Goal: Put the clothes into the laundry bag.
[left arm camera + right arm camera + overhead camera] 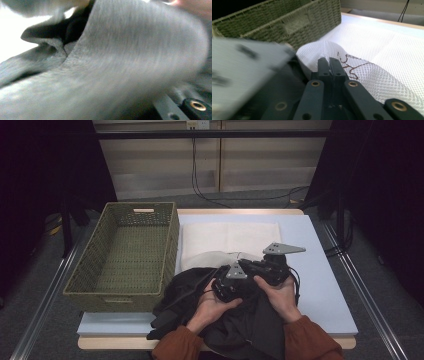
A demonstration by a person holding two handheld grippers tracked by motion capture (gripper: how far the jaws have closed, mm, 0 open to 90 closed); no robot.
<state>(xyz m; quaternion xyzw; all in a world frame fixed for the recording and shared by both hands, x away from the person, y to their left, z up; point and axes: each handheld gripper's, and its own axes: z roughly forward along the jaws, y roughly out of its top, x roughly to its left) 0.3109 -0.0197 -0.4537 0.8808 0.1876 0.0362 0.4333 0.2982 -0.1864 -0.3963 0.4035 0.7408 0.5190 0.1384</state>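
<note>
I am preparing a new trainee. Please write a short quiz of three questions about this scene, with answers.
1. True or false: the woven basket holds clothes.
2. What shows between the shut jaws of the right gripper: A) a thick black sleeve, B) no cloth that can be seen, C) a cable?
3. What lies flat on the table beyond the dark garment?

Key
1. False; it is empty.
2. B.
3. A white folded cloth.

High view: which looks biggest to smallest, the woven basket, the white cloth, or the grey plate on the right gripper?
1. Woven basket
2. White cloth, partly covered by the dark garment, so its full size is unsure
3. Grey plate
</note>
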